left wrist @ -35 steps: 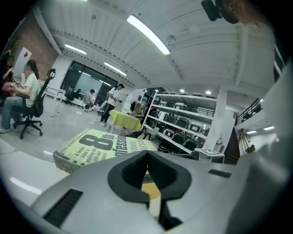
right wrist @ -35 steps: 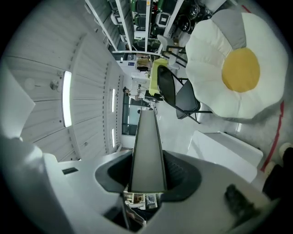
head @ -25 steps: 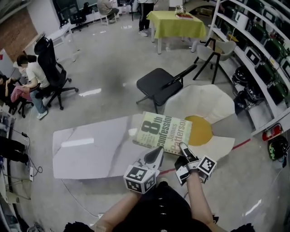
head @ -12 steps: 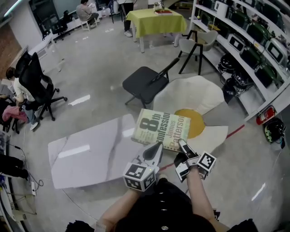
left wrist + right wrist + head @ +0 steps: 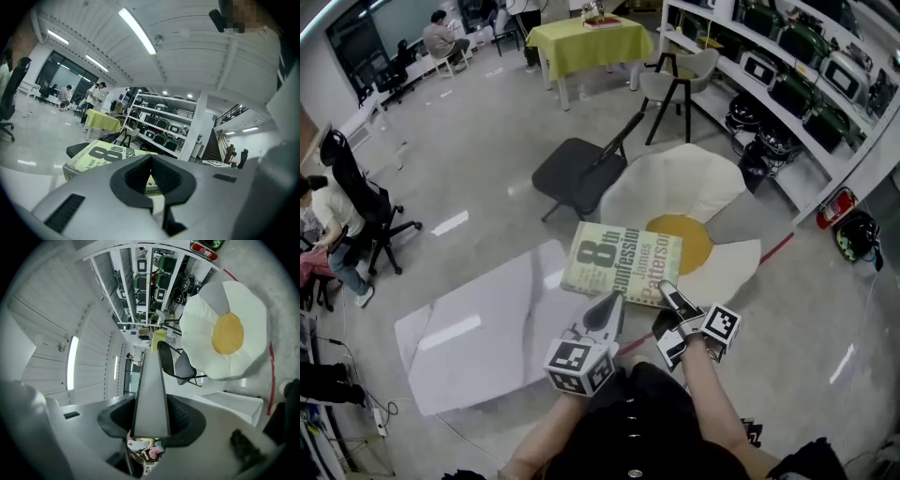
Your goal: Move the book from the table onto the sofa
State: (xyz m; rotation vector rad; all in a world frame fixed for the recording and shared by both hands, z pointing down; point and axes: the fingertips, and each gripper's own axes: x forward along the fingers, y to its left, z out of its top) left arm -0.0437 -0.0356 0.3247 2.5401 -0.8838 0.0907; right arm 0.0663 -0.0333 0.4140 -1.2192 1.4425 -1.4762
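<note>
my right hand-held gripper [image 5: 667, 295] has the book [image 5: 622, 263] by its near edge. in the right gripper view the book runs edge-on straight out between the two jaws, and both dark pads press on it, one on each face, so the jaws stand partly apart, as wide as the book is thick. my left hand-held gripper [image 5: 607, 309] sits just beside the right one, at the same near edge of the book and a little further left. in the left gripper view its jaws are together with nothing between them, and the pale green cover with the big "8th" lies just past the tips. i cannot tell whether the tips touch the book.

the book is off the tabletop [image 5: 478, 328], up in the air with its cover facing up and lying nearly flat. from the head view it hangs over the right end of the pale marble-look tabletop and the grey floor [image 5: 487, 150], and its far right corner overlaps the yellow middle of the sofa [image 5: 675, 192], a low white cushion shaped like a fried egg. it does not rest on the sofa. a black folding chair [image 5: 577, 173] stands just beyond the book, beside the sofa.
</note>
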